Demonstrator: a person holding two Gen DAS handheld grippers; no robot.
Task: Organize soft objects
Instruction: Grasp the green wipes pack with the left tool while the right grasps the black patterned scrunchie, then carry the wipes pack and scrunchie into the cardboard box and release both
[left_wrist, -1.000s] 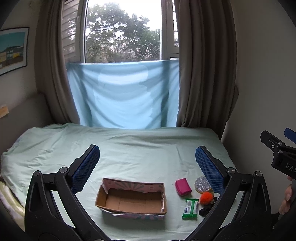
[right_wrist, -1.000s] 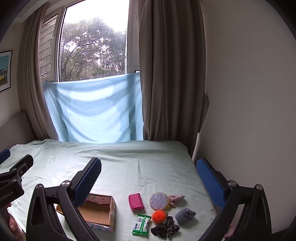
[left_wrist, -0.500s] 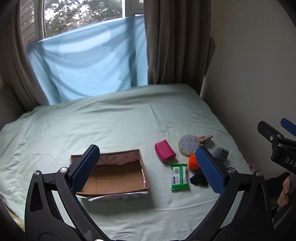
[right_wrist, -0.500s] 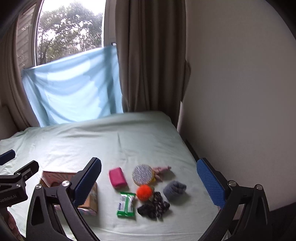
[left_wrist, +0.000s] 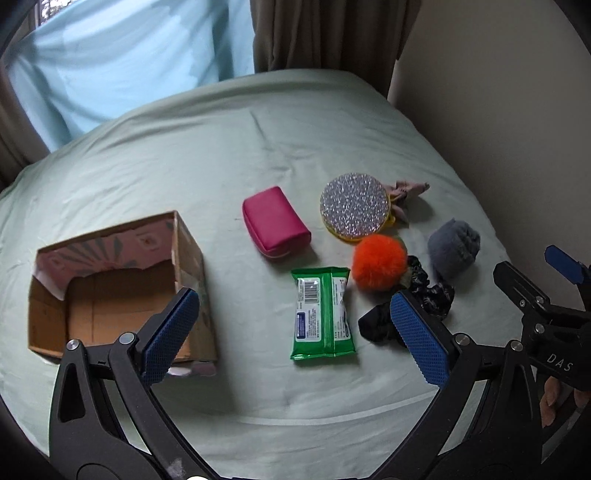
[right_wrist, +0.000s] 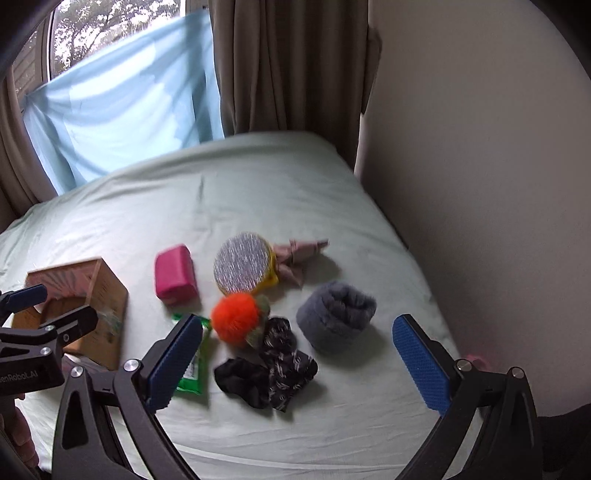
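Observation:
An open cardboard box (left_wrist: 110, 280) (right_wrist: 92, 295) lies on the bed at the left. To its right lie a pink pouch (left_wrist: 275, 221) (right_wrist: 174, 275), a green wipes pack (left_wrist: 321, 314) (right_wrist: 194, 363), a glittery round case (left_wrist: 354, 206) (right_wrist: 243, 262), an orange pompom (left_wrist: 378, 262) (right_wrist: 236, 319), black scrunchies (left_wrist: 424, 295) (right_wrist: 273, 363), a grey rolled sock (left_wrist: 452, 249) (right_wrist: 334, 315) and a pink cloth bow (left_wrist: 406, 190) (right_wrist: 299, 254). My left gripper (left_wrist: 295, 339) is open and empty above the wipes. My right gripper (right_wrist: 295, 358) is open and empty above the scrunchies.
The pale green bed sheet (left_wrist: 221, 147) covers the mattress. A wall (right_wrist: 480, 147) runs along the bed's right edge. Brown curtains (right_wrist: 288, 66) and a light blue cloth (right_wrist: 122, 92) hang at the bed's far end.
Both grippers have tilted down and moved closer to the objects. The items look larger and nearer. Both stay open and empty.

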